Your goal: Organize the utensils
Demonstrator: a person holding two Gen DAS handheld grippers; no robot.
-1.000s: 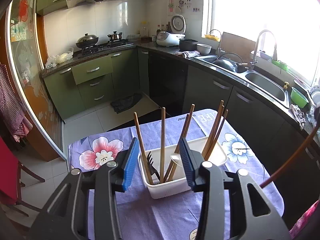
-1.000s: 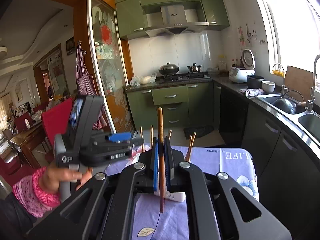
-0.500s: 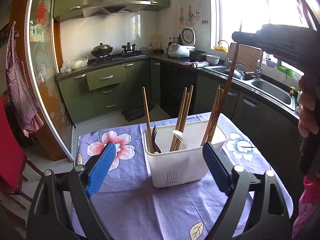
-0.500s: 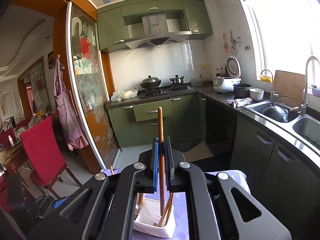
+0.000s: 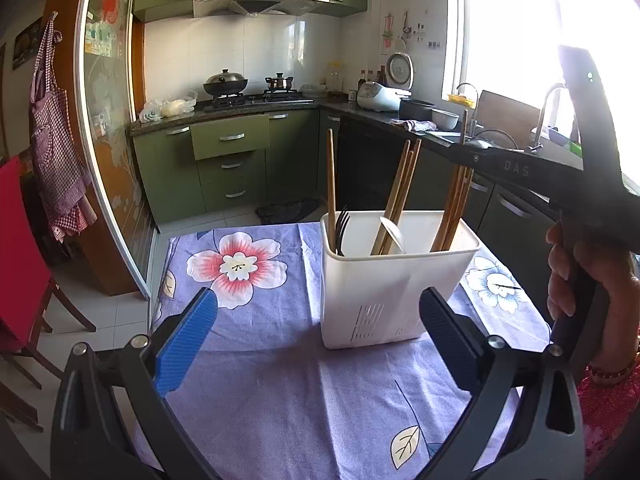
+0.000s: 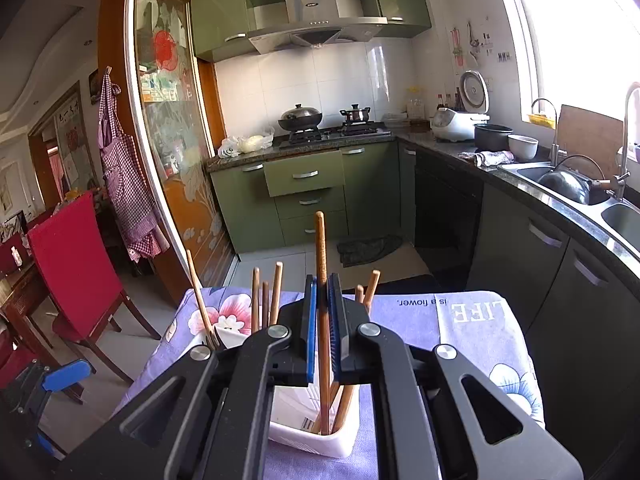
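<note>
A white utensil holder (image 5: 394, 276) stands on the purple flowered tablecloth (image 5: 280, 380). It holds several wooden chopsticks (image 5: 400, 196), a black fork (image 5: 341, 224) and a white spoon (image 5: 394, 232). My left gripper (image 5: 318, 330) is open and empty, low in front of the holder. My right gripper (image 6: 323, 332) is shut on a wooden chopstick (image 6: 322, 264), held upright with its lower end inside the holder's right compartment (image 6: 320, 436). The right gripper body (image 5: 532, 172) hangs above the holder in the left wrist view.
The table's edges drop to a tiled floor. A red chair (image 6: 76, 264) stands to the left. Green kitchen cabinets (image 5: 232, 160), a stove with pots (image 5: 248, 88) and a sink counter (image 6: 568, 188) lie beyond the table.
My left gripper has opened wide and pulled back and down from the holder. My right gripper has carried the chopstick over the holder and lowered its end into the right compartment.
</note>
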